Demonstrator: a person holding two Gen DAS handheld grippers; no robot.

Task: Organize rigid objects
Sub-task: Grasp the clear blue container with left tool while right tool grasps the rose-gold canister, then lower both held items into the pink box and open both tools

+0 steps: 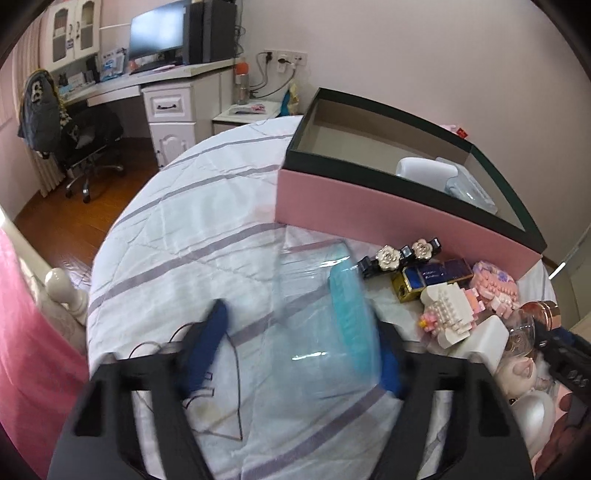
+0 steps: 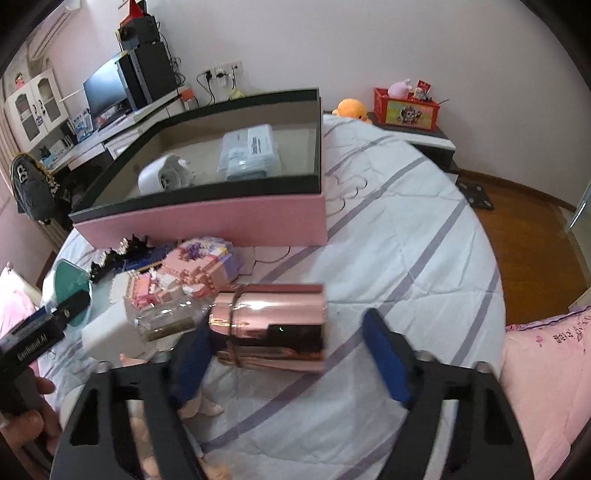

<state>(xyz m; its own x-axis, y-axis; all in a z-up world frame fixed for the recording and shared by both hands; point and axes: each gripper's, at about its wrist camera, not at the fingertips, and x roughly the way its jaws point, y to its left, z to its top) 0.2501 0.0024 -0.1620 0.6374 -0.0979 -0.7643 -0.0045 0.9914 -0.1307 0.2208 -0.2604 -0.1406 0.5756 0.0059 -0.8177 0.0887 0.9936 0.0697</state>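
A pink box with a dark rim [image 1: 369,201] [image 2: 207,221] stands open on the bed; a white device [image 2: 164,177] and a clear packet [image 2: 249,151] lie inside. My left gripper [image 1: 299,347] has its jaws wide around a clear plastic container with a teal lid [image 1: 332,325], which touches the right finger; whether it is gripped is unclear. My right gripper [image 2: 291,354] is open around a rose-gold metal cylinder [image 2: 269,325] lying on its side. Flower hair clips [image 1: 399,254], a blue and gold box [image 1: 432,277] and pink block models [image 2: 192,273] lie by the box.
A white block [image 2: 110,332], a glass bottle [image 2: 166,321] and a doll figure [image 1: 524,373] crowd the pile. A desk with monitor [image 1: 159,33] and chair [image 1: 74,136] stand behind. A nightstand with a red crate [image 2: 406,109] stands right. Pink pillow [image 2: 546,369] lies at right.
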